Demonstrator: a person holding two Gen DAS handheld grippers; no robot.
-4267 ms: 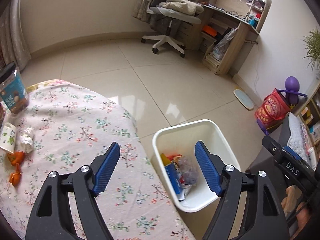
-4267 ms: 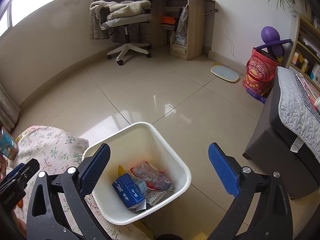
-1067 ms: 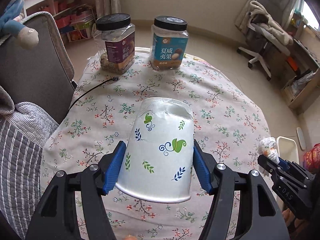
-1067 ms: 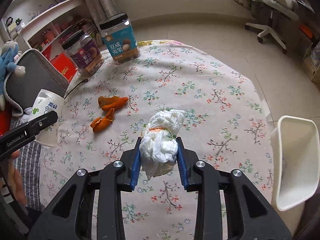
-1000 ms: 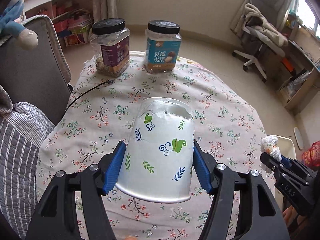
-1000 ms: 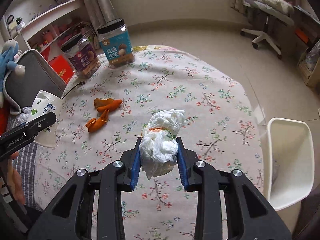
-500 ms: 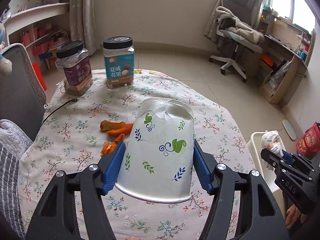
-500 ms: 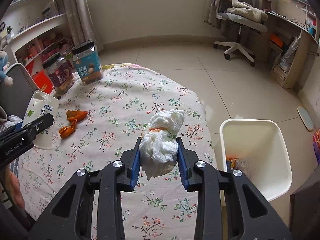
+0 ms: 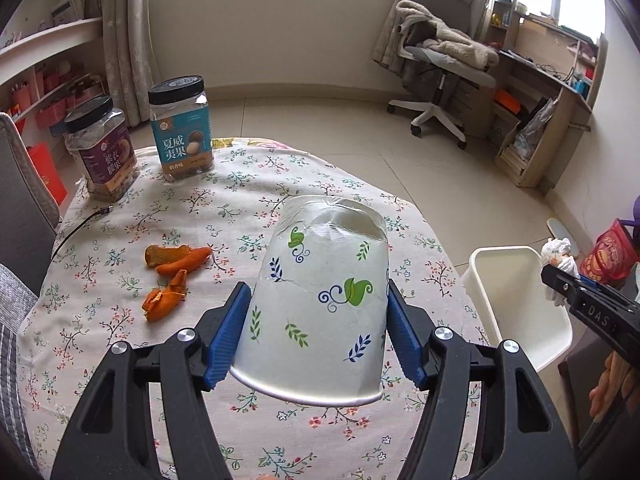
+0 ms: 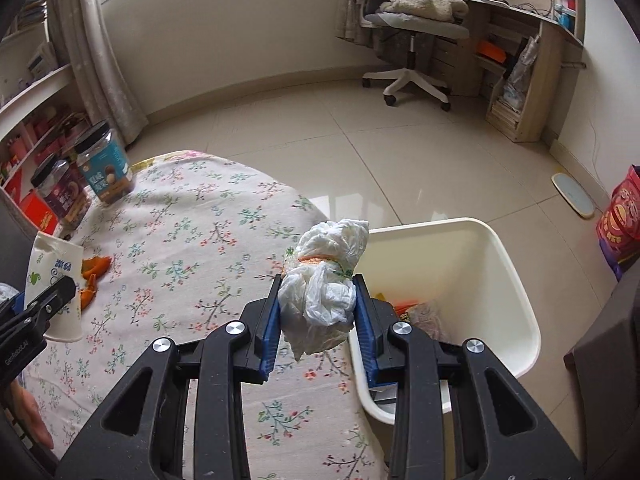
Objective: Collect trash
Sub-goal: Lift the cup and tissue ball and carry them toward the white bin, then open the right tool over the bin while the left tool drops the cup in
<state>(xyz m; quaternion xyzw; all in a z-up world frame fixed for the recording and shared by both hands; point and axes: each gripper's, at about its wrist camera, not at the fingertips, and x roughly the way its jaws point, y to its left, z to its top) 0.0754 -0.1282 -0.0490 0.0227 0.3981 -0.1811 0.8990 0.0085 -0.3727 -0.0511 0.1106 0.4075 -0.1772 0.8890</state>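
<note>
My left gripper (image 9: 320,320) is shut on a white paper cup (image 9: 324,292) with leaf prints, held above the floral table (image 9: 240,208). The cup also shows at the left of the right wrist view (image 10: 52,276). My right gripper (image 10: 316,312) is shut on a crumpled white tissue wad (image 10: 324,280), held at the table's right edge beside the white trash bin (image 10: 516,280). The bin (image 9: 500,256) stands on the floor and holds several wrappers (image 10: 420,312). Orange peel pieces (image 9: 172,272) lie on the table left of the cup.
Two snack jars (image 9: 182,128) (image 9: 102,148) stand at the table's far left edge. A dark sofa edge (image 10: 608,352) is right of the bin. An office chair (image 10: 408,28) and desk (image 10: 532,40) stand far back across the tiled floor.
Both grippers have swung right with their loads toward the bin. The tissue wad has gone from over the middle of the table to its right edge, and the bin's contents now show.
</note>
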